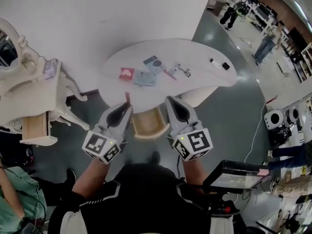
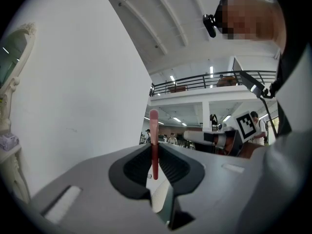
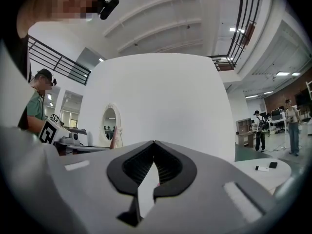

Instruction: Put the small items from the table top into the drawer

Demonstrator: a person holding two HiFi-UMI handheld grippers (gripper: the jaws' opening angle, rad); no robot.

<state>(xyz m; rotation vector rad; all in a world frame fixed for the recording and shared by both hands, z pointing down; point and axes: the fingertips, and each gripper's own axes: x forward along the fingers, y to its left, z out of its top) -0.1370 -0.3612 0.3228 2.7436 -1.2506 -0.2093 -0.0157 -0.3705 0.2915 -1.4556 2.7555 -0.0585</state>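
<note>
Slim red stick [image 2: 154,152] upright in the left claw [image 1: 127,106]; open wooden drawer [image 1: 146,126] beneath.

Bright even overhead light, fisheye-warped edges, perhaps slight blur.

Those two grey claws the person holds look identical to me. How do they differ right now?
The left gripper is clamped on a thin red stick; the right gripper holds nothing. The left gripper's jaws are held slightly apart by the stick, while the right gripper's jaws meet at their tips. Both are grey and point toward the white table.
</note>
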